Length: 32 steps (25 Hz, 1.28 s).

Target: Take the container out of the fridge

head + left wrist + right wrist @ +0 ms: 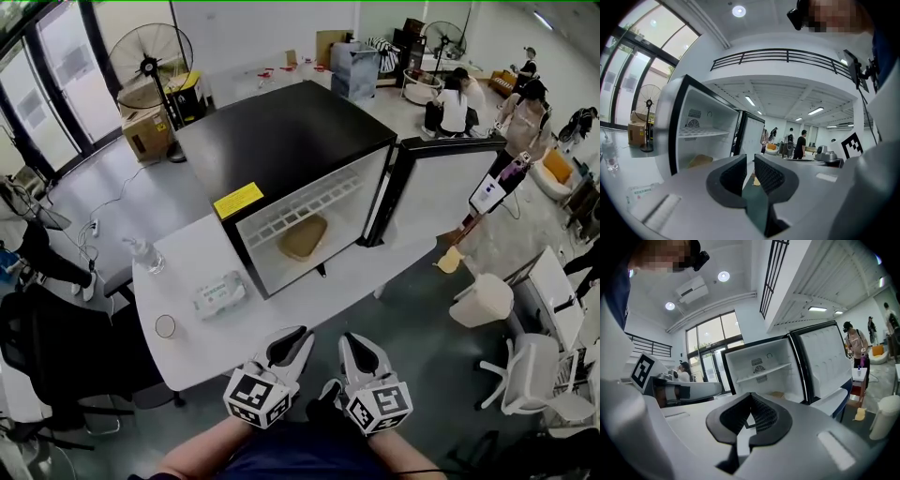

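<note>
A black mini fridge [281,141] stands on the white table [202,356] with its door [436,192] swung open to the right. A flat tan container [303,237] lies on the fridge floor under a white wire shelf [300,204]. It also shows in the left gripper view as the container [699,161] and faintly in the right gripper view as the container [777,394]. Both grippers hover side by side over the table's near edge, short of the fridge. The left gripper [292,339] [750,161] has a narrow empty gap between its pads. The right gripper [358,345] [751,397] is shut on nothing.
On the table left of the fridge are a pack of wipes [219,293], a clear spray bottle [145,253] and a small round cup [165,326]. A white bin [481,300] and white chairs [539,366] stand at the right. People stand and sit far behind the fridge.
</note>
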{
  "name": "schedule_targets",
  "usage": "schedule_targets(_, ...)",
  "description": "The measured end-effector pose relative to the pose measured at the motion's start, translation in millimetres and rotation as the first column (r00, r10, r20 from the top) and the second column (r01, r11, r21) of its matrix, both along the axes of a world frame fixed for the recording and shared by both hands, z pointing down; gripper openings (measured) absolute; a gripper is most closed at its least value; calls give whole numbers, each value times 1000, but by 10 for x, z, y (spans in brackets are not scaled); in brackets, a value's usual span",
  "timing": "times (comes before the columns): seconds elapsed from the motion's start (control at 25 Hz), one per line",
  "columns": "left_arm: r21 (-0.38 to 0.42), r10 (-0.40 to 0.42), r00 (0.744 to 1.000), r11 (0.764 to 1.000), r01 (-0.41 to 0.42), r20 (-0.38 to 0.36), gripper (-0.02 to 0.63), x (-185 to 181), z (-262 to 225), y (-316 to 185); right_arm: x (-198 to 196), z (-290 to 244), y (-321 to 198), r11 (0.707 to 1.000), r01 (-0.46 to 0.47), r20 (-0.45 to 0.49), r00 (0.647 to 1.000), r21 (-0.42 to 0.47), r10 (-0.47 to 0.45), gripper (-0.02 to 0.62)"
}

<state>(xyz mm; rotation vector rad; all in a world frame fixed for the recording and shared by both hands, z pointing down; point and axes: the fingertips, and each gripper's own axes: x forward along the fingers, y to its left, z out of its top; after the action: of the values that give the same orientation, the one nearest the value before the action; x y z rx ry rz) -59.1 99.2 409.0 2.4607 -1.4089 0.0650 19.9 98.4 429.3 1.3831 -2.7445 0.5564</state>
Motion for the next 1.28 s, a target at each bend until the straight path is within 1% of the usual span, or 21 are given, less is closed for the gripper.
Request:
schedule_targets(0.16,1,-25,1000,1000,25,19,52,171,-38,-182,170,-17,-210,999,32,11,999,0,-32,6)
schedule_targets(0.36,-4,-65,998,998,65,27,51,255,-37,-346,331,-3,-451,999,48,14,999,-3,-48,6)
schedule_targets(0.6,-30,-92,995,995,94,47,51,214,70,-519,331,143,-713,997,61,15,998,-36,-61,6)
schedule_targets(0.76,-43,-98,994,994,100,57,51,133,172,-716,299,262,-953,997,41,1,999,-60,-41,6)
schedule_targets(0.96,-43,-71,996,996,73,47,51,22,246,-995,194,414,-1266,995,10,-9,1000,-96,-11,6)
schedule_targets(1.12,-45,-40,998,998,43,53,51,-57,350,-1258,115,472,-1578,993,-29,20,999,-117,31,6)
schedule_targets(1.28,-71,14,999,997,-10,51,52,-93,458,-1468,-42,549,-1890,988,-44,24,999,-147,48,8)
